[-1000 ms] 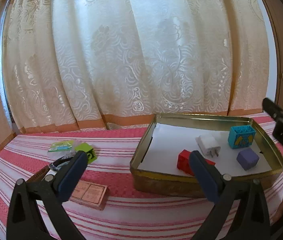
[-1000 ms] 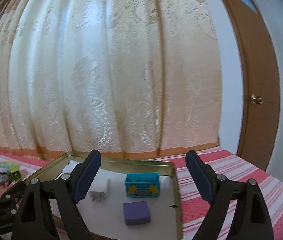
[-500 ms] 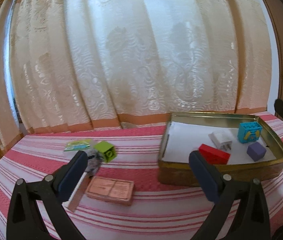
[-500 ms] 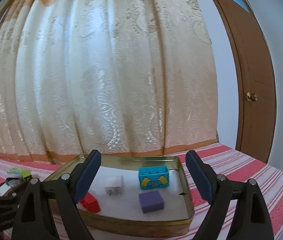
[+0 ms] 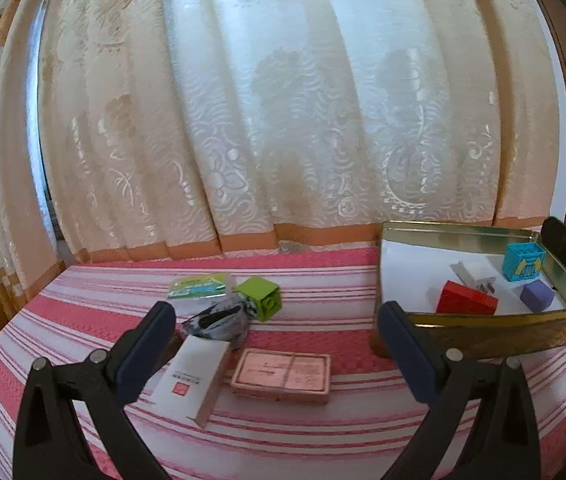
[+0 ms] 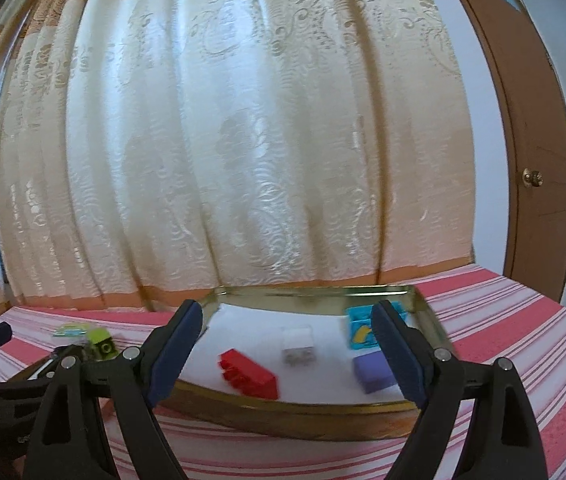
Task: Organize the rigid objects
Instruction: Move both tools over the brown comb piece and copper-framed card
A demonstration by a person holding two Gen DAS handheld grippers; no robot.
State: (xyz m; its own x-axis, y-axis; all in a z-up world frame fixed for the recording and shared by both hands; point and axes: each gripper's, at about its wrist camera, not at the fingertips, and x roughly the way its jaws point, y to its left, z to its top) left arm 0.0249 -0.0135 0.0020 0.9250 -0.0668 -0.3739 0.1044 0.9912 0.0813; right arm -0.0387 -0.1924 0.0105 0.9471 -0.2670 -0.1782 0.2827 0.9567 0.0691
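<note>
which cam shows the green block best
The left wrist view: the green block sits sharp and unobstructed on the striped cloth, beside a grey wrapped bundle. In the right wrist view it is small, blurred, at the far left edge, partly behind the left gripper.

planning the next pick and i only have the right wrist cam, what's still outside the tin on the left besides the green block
Observer: A flat pink box lies nearer the left camera than the green block.
Operator: anything next to it
Observer: A white carton lies just left of the pink box.
Operator: is anything being carried over there
Observer: No, the left claw is open with nothing between its fingers.
</note>
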